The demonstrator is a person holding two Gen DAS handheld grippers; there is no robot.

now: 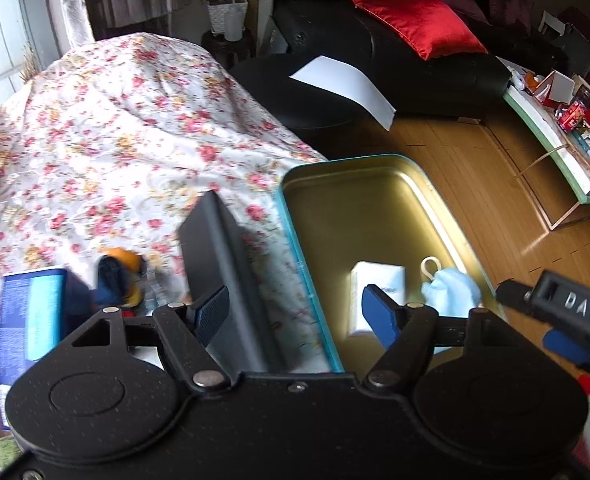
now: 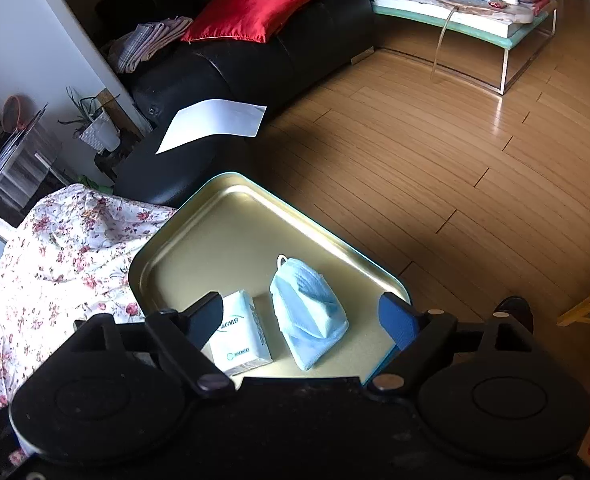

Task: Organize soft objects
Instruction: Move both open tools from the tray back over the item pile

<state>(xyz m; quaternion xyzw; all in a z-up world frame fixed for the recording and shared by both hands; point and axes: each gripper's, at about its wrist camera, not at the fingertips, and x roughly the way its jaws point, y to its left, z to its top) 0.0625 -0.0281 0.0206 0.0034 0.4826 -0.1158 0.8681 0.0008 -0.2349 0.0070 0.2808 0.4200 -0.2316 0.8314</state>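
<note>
- A gold-lined tin tray with a teal rim is set at the edge of a surface draped in a floral cloth, apparently so that soft things can be gathered in one open, shallow container.
- A folded blue face mask and a white tissue pack are laid side by side, just apart, at the near end of the tray; the far end is left bare, so room for more is kept.
- The right hand-held gripper is held over both items with its jaws spread wide and nothing clamped between them.
- The left hand-held gripper is held astride the tray's rim, jaws parted and empty.
- A blue package and an orange-and-navy item, too blurred to identify, are seen on the cloth and are judged likely to be collected next.
</note>
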